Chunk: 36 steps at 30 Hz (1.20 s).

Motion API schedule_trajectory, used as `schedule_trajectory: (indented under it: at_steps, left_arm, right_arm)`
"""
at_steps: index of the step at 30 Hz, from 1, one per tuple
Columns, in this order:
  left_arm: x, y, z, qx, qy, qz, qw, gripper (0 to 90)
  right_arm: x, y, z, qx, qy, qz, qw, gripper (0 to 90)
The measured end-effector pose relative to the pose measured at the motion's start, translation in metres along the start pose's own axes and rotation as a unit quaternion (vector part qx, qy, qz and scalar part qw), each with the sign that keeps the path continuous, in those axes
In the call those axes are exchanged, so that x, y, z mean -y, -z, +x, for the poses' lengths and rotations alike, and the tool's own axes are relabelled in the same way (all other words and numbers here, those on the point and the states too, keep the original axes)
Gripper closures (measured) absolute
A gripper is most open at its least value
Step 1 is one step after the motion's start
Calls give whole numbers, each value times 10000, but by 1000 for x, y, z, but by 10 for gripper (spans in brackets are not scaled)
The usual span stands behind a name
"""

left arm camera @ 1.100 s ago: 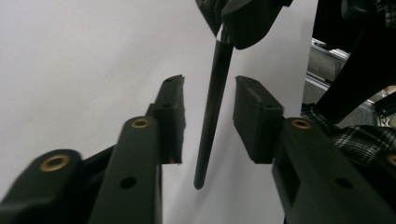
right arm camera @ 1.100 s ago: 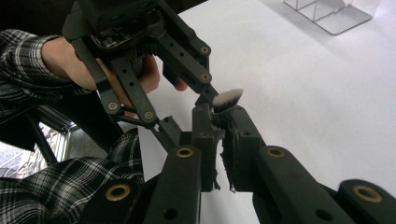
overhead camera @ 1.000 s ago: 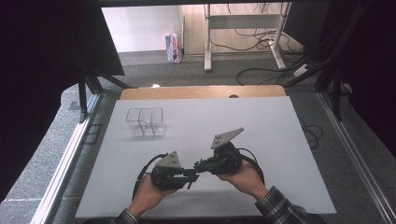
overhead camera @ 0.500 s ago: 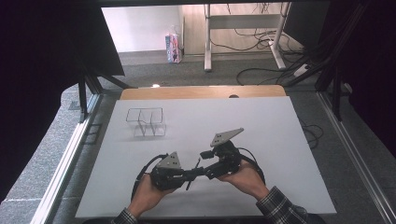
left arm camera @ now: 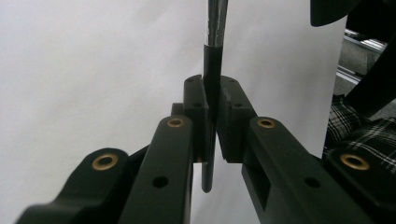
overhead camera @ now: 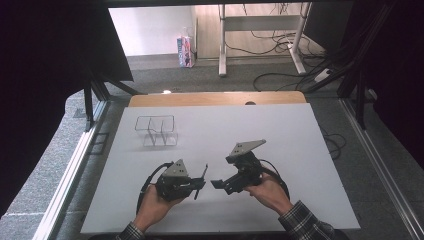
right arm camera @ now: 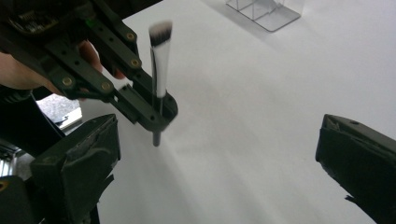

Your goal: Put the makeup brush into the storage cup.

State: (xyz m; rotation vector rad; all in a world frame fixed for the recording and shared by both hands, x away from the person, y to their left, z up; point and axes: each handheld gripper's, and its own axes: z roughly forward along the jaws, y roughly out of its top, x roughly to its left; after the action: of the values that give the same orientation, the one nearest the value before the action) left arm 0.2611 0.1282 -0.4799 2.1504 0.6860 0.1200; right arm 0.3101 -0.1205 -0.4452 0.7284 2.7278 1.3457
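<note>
Left gripper (overhead camera: 199, 183) pinches makeup brush (right arm camera: 159, 79) by dark handle, brush upright (bristles up), above white table (overhead camera: 280, 135), on the person's side of clear organizer (overhead camera: 156, 131) and well apart from it. Right gripper (overhead camera: 220, 184) just beside brush, its 2 jaws just opened, spread wide, nothing between them.

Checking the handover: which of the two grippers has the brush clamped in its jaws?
The left gripper: its jaws are shut on the brush handle. The right gripper has just been opening; its jaws stand wide apart with nothing between them.
</note>
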Motion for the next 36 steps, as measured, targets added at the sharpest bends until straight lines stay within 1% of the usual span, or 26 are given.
schedule_trajectory:
  at_steps: [3,7,10,11,12,14,20,24,29,31,36]
  left_arm:
    - [1,2,2,-40,39,6,10000,837]
    - [2,3,3,-79,50,6,10000,837]
    - [2,4,3,-112,74,-1,9999,836]
    - [2,4,3,-112,74,-1,9999,836]
    - [3,5,3,-122,78,-4,9999,836]
    - [3,7,4,-164,89,-12,9998,835]
    - [5,12,8,-217,176,-67,9996,834]
    - [6,14,10,-247,188,-68,9995,835]
    - [7,15,10,-280,206,-77,9994,835]
    - [8,17,11,-334,224,-82,9992,835]
    - [9,20,13,-385,262,-99,9989,835]
  right_arm:
    - [1,2,0,102,87,23,9999,3]
    - [4,4,1,139,121,31,9998,0]
    - [7,7,1,273,194,29,9994,0]
    - [7,7,1,273,194,29,9994,0]
    - [8,9,1,355,199,25,9992,0]
    - [9,10,0,399,214,29,9990,0]
    - [15,13,0,602,270,106,9978,0]
    - [17,14,0,717,322,164,9968,0]
    - [21,18,-1,828,330,194,9958,0]
    - [23,20,-2,847,299,200,9958,0]
    - [28,24,-4,951,280,246,9948,0]
